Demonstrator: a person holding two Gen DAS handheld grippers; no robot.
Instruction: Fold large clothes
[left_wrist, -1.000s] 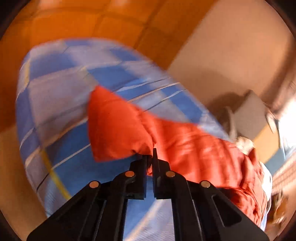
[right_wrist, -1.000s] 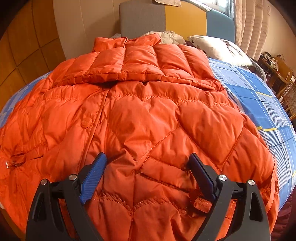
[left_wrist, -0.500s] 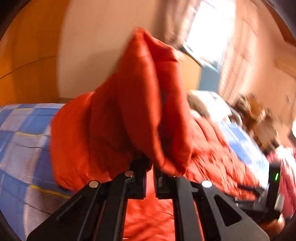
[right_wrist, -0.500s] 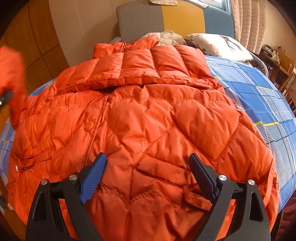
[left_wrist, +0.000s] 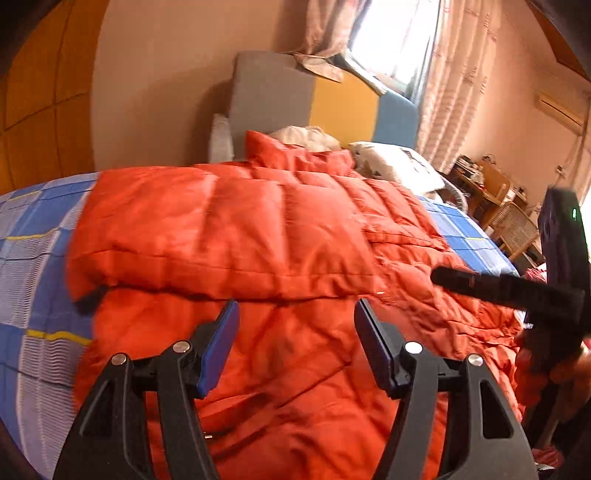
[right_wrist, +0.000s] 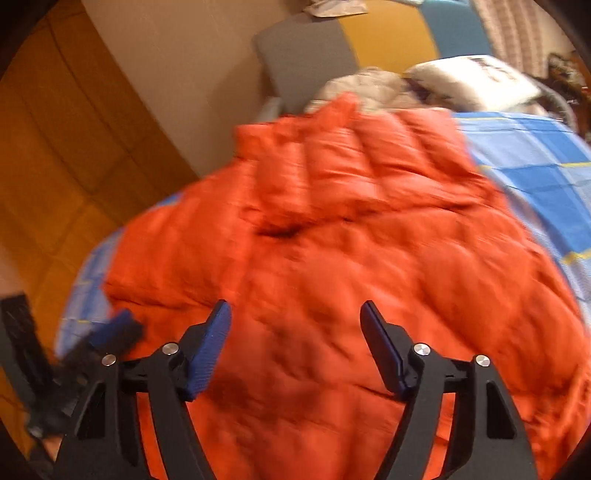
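An orange puffer jacket lies spread over the bed. One sleeve is folded across its chest. My left gripper hovers just in front of that sleeve; its jaws are opening and nothing is between the pads. My right gripper hangs over the jacket's lower part with its jaws closing and no fabric pinched between them. The right gripper's black finger shows at the right of the left wrist view. The left gripper's blue pad shows blurred at the lower left of the right wrist view.
A blue plaid bedsheet covers the bed. A grey, yellow and blue headboard and pillows are at the far end. Wooden wall panels run along the left. Wicker chairs and a cluttered desk stand at the right.
The left gripper swung the sleeve up and over the jacket, then let go; the sleeve now lies across the chest. The right gripper's jaws narrowed a little and its view tilted.
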